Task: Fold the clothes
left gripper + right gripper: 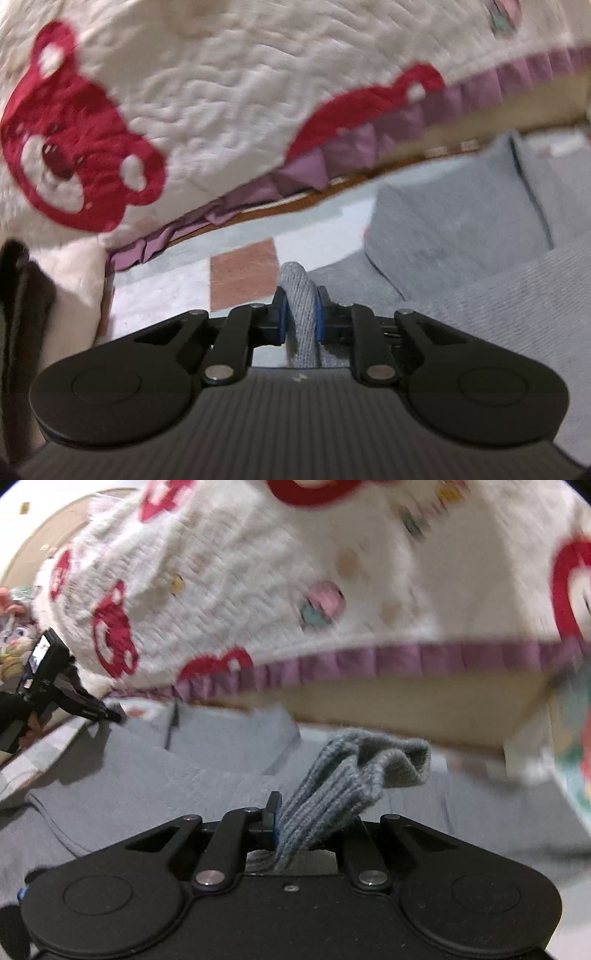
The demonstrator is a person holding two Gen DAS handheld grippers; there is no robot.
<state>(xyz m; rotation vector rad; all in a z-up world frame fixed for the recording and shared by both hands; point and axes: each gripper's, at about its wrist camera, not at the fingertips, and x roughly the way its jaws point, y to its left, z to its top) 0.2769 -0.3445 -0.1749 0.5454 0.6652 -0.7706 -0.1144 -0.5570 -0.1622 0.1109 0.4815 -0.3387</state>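
Nearest the left wrist camera, the left gripper (300,319) has its jaws closed tight on a bunched fold of the grey knitted garment (461,236), which trails off to the right and lies spread over the floor mat (242,275) beside the bed. On the far side, the white quilt (229,96) with red bears and its purple frill (424,110) hang over the bed edge. In the right wrist view, the right gripper (314,819) likewise pinches a ribbed grey cuff or hem, its end flopping right. Each gripper apparently holds an edge so the garment can be lifted and carried over into a fold.
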